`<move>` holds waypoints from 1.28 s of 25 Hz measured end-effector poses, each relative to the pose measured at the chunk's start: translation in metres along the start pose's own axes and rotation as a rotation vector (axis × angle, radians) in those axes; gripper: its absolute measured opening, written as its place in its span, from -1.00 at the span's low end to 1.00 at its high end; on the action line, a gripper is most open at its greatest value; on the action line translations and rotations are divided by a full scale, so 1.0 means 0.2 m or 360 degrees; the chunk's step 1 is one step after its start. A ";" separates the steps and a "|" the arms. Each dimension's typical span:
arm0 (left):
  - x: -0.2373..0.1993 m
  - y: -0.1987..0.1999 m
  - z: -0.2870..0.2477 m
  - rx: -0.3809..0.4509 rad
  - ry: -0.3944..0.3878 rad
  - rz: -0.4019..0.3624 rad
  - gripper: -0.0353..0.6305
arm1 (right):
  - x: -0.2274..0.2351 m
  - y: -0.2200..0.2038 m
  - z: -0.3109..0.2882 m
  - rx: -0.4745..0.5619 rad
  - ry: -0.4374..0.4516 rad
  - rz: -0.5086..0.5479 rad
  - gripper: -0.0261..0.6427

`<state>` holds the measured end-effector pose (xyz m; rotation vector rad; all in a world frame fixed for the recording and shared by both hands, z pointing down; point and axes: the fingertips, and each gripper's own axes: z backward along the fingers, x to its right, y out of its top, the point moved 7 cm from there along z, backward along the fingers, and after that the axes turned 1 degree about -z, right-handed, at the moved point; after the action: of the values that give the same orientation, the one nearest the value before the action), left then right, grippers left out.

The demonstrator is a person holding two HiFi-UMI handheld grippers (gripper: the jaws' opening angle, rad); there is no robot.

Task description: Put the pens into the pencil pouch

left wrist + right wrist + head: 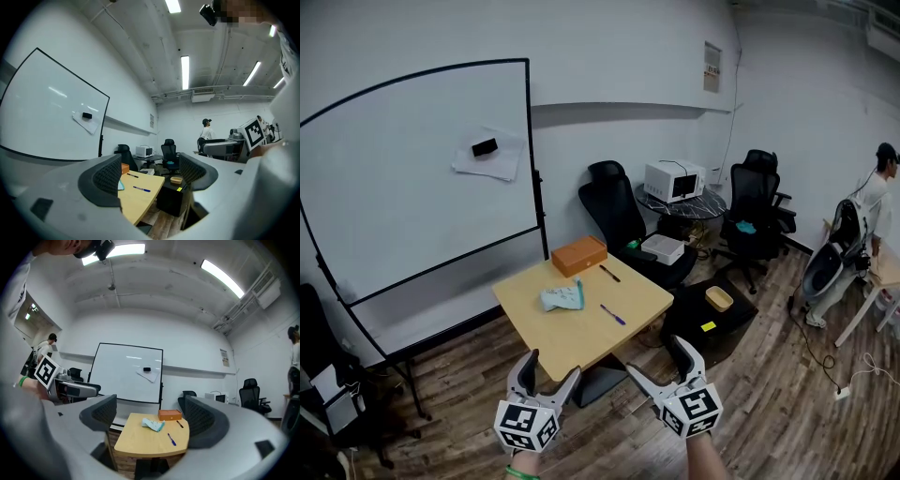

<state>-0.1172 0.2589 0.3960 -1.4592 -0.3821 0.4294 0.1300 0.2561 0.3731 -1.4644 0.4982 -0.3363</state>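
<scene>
The left tongs [551, 367] and right tongs [656, 361] are both released and empty, held side by side short of the wooden tabletop [581, 333]. The pale teal pencil pouch [562, 297] lies mid-top. A blue pen [612, 314] rests near its right, apart from it. A black pen [609, 274] lies farther back by an orange box [578, 254].

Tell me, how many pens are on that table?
2. A blue pen lies right of the pouch; a dark pen lies beside the orange box. More could be hidden inside the pouch or box.
</scene>
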 end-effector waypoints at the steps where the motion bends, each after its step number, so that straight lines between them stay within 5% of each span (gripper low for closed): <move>1: 0.00 0.00 0.00 -0.0007 -0.0004 -0.0006 0.16 | 0.00 0.00 0.00 -0.0002 0.0001 0.0004 0.40; 32: -0.07 -0.03 -0.48 -0.0055 0.0089 -0.0016 0.17 | 0.44 -0.07 -0.30 0.0020 0.0013 0.0017 0.30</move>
<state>-0.0810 0.1687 0.3952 -1.4990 -0.3538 0.3749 0.1758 0.1582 0.3745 -1.4483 0.5099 -0.3365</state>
